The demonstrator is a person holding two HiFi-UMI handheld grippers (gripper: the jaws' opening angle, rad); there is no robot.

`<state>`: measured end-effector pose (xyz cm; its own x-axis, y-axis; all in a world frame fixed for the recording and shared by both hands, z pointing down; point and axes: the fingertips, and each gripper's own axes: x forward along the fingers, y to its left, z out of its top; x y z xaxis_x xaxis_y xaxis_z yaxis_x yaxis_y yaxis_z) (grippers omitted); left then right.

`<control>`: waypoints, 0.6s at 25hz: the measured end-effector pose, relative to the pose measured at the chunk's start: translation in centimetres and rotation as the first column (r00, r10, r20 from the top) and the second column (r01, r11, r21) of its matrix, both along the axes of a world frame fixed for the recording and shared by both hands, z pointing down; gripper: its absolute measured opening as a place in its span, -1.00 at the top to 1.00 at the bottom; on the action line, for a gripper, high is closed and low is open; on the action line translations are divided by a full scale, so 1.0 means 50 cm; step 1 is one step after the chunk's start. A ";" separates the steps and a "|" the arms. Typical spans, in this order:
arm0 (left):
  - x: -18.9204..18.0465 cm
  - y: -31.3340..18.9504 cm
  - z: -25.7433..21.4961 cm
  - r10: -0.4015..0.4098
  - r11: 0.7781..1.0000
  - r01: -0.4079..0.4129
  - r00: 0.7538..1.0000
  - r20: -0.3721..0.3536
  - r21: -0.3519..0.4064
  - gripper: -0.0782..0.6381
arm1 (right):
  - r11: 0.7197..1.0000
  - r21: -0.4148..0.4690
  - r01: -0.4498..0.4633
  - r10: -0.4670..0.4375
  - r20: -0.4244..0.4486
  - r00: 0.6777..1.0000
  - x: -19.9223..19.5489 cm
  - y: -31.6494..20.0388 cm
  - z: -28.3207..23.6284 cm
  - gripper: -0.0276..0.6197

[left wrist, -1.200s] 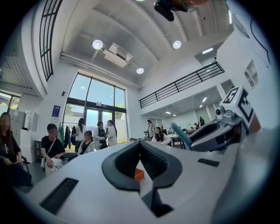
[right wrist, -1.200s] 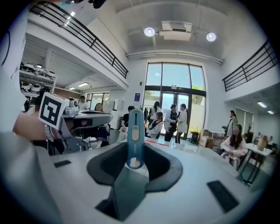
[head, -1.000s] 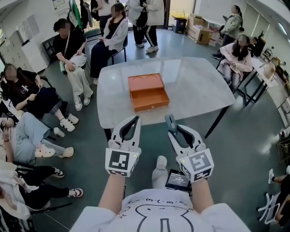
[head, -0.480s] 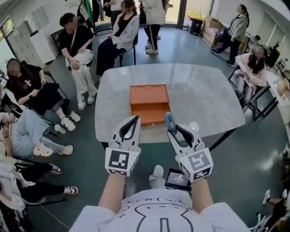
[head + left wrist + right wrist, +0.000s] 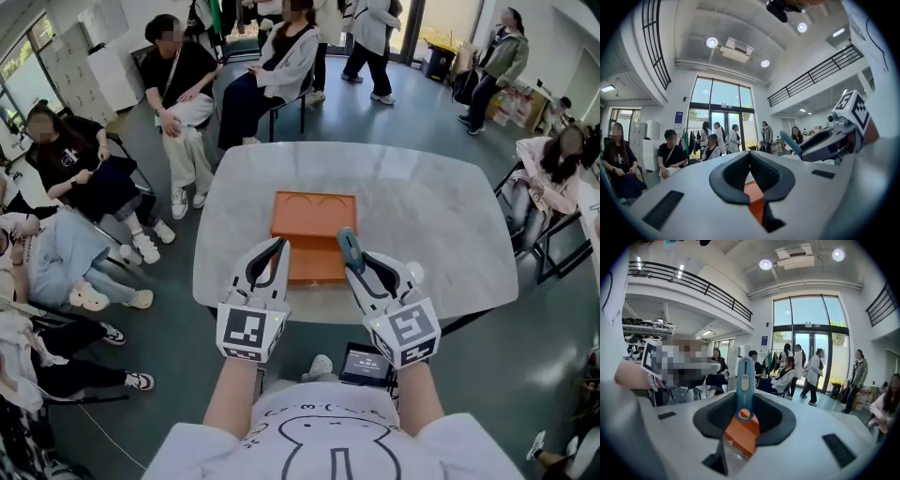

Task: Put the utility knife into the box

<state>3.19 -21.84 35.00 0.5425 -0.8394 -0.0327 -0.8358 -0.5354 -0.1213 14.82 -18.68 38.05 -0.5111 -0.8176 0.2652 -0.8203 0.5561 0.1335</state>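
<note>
- Right gripper (image 5: 361, 274): jaws clamped on the utility knife (image 5: 348, 246). The teal handle juts past the tips, its long axis in line with the jaws.
- Left gripper (image 5: 279, 246): jaws together, nothing in them.
- Box (image 5: 313, 212): orange, open, on the white table (image 5: 422, 216). It lies straight ahead of the knife's free end and slightly to its left, below it, between the two grippers' lines.
- Judgement: the right hand only needs to reach forward and down.
- No brand or legible writing on knife or box; only square markers on the grippers' cubes.
</note>
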 end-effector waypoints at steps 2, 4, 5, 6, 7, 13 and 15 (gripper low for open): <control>-0.001 -0.011 0.004 -0.019 1.000 0.019 1.000 0.001 -0.003 0.74 | 1.000 -0.003 0.018 -0.018 -0.003 1.000 0.003 -0.014 0.004 0.51; -0.009 -0.023 -0.001 -0.033 0.999 0.033 0.999 0.002 -0.003 0.74 | 0.999 -0.005 0.033 -0.033 -0.008 0.999 -0.002 -0.030 0.001 0.51; -0.014 -0.030 -0.004 -0.039 0.999 0.039 0.999 0.001 -0.003 0.74 | 0.999 -0.005 0.040 -0.040 -0.011 0.999 -0.006 -0.038 -0.002 0.51; -0.018 -0.036 -0.006 -0.044 0.999 0.044 0.999 0.000 -0.003 0.74 | 0.999 -0.007 0.046 -0.046 -0.015 0.999 -0.009 -0.046 -0.004 0.51; -0.021 -0.042 -0.006 -0.048 0.999 0.048 0.999 -0.002 -0.005 0.74 | 0.999 -0.009 0.053 -0.053 -0.018 0.998 -0.012 -0.053 -0.004 0.51; -0.034 -0.072 0.010 -0.044 0.999 0.044 0.999 -0.003 -0.018 0.74 | 0.996 -0.040 0.082 -0.084 -0.049 0.995 -0.033 -0.088 0.016 0.51; -0.039 -0.084 0.015 -0.037 0.999 0.037 0.999 0.001 -0.028 0.74 | 0.994 -0.065 0.090 -0.094 -0.061 0.994 -0.044 -0.100 0.025 0.51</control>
<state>1.21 -26.06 35.73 0.5109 -0.8596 -0.0086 -0.8552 -0.5071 -0.1071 12.65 -23.69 39.32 -0.5635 -0.7491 0.3483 -0.7564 0.6374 0.1470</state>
